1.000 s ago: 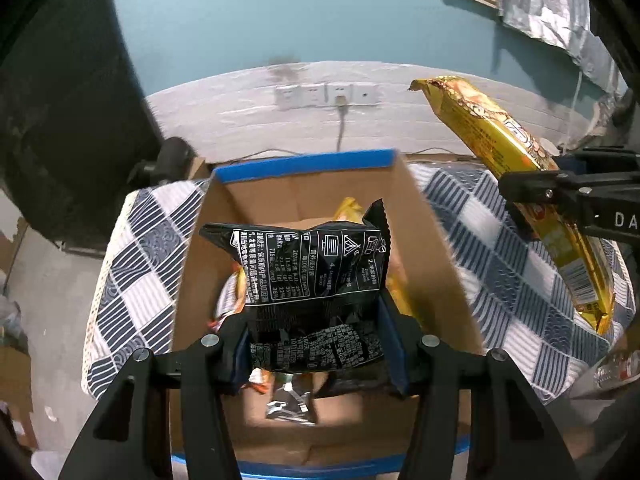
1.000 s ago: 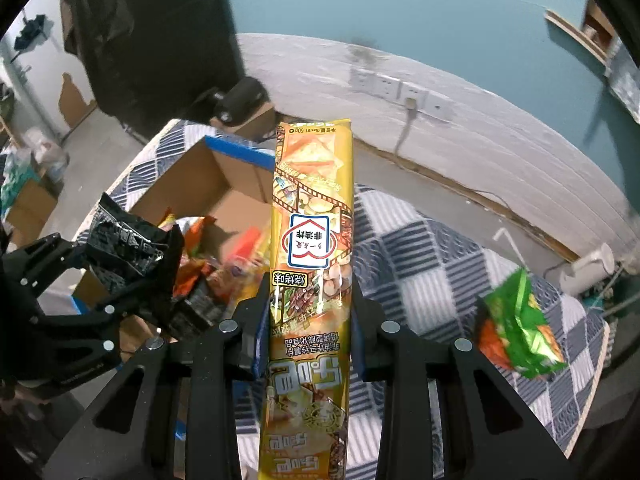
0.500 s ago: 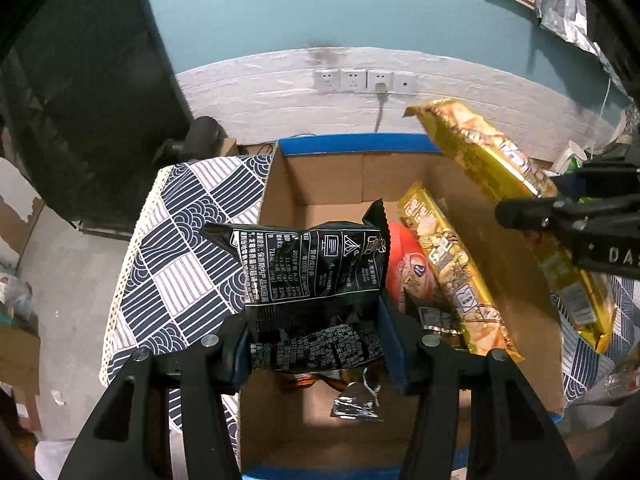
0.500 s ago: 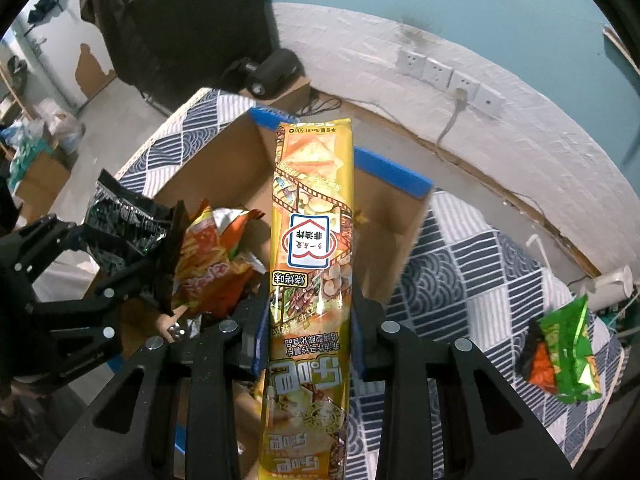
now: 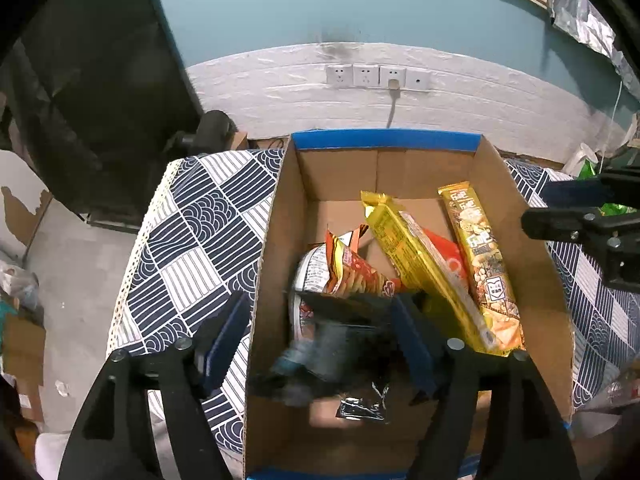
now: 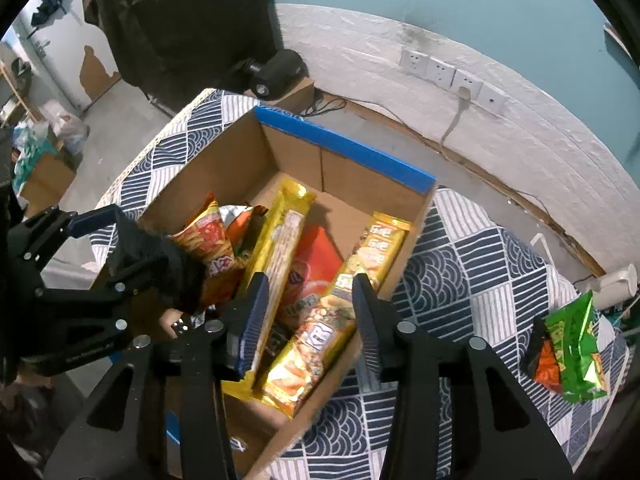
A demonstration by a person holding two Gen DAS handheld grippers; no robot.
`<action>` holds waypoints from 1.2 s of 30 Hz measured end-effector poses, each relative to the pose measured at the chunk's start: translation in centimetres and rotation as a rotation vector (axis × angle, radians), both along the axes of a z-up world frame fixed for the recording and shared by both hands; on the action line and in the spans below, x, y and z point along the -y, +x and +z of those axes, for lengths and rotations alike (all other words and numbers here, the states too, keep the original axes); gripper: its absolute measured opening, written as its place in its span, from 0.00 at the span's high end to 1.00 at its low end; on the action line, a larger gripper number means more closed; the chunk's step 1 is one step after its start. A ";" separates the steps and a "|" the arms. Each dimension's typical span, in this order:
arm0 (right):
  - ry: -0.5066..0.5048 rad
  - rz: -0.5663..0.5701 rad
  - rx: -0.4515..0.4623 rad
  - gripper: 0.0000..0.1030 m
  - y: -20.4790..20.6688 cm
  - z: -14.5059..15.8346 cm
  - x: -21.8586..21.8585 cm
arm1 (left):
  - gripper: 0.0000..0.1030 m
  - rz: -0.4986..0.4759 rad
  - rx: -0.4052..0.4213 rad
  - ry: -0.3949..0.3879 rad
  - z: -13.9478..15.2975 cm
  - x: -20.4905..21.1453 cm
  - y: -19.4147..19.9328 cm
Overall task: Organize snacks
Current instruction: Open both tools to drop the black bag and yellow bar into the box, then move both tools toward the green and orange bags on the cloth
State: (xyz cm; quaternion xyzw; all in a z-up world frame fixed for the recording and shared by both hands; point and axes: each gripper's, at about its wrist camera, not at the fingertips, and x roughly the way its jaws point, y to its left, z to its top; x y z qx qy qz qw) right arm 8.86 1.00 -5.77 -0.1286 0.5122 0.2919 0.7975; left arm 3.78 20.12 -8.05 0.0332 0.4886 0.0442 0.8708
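The left wrist view is looking down into the box (image 5: 276, 240), which is sitting on the patterned cloth (image 5: 200, 240) of the counter. The left tool (image 5: 320, 336) is hanging over the box's near left corner with its jaws spread wide, one finger outside the left wall and one inside, and a blurred black packet (image 5: 340, 344) is lying loose between them, gripped by neither. Beyond it an orange bag (image 5: 352, 272) is leaning on two long gold packs, one plain gold (image 5: 420, 264) and one printed with nuts (image 5: 484, 264) against the right wall, with a red pouch (image 5: 448, 256) between them. The right tool (image 5: 580, 216) is showing only as a dark shape at the right edge here, so this view is not telling how it stands. The right wrist view is settling that: the right tool (image 6: 306, 312) is standing open and holding nothing above the box (image 6: 340, 148), with the nut pack (image 6: 340, 312) lying free below its fingers and the plain gold pack (image 6: 280, 240) just left of it. This view is also showing a green bag (image 6: 576, 344) lying on the cloth (image 6: 480, 264) well apart from the box, mostly hidden in the other view. The left tool (image 6: 120, 248) is appearing at the left with the black packet (image 6: 160, 268) blurred beside it, and the orange bag (image 6: 208, 240) sits just beyond.
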 end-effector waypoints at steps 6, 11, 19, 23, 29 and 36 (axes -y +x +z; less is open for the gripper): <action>-0.003 -0.022 0.009 0.44 0.1 0.4 1.5 | 0.26 -0.030 -0.004 -0.003 0.1 1.3 -0.1; -0.009 -0.042 0.021 0.38 0.2 0.7 3.4 | 0.26 -0.059 -0.003 -0.017 0.4 2.7 0.0; -0.015 -0.093 0.023 0.37 0.4 0.8 7.0 | 0.25 -0.105 0.001 -0.029 1.0 5.4 0.4; -0.007 -0.121 0.023 0.37 0.5 0.9 8.9 | 0.24 -0.128 -0.001 -0.024 1.2 7.0 0.4; -0.001 -0.149 0.029 0.37 0.2 1.3 11.3 | 0.24 -0.165 0.004 -0.013 1.6 9.0 0.4; 0.003 -0.183 0.042 0.35 -0.2 1.5 13.9 | 0.24 -0.213 0.009 0.006 2.1 11.8 0.5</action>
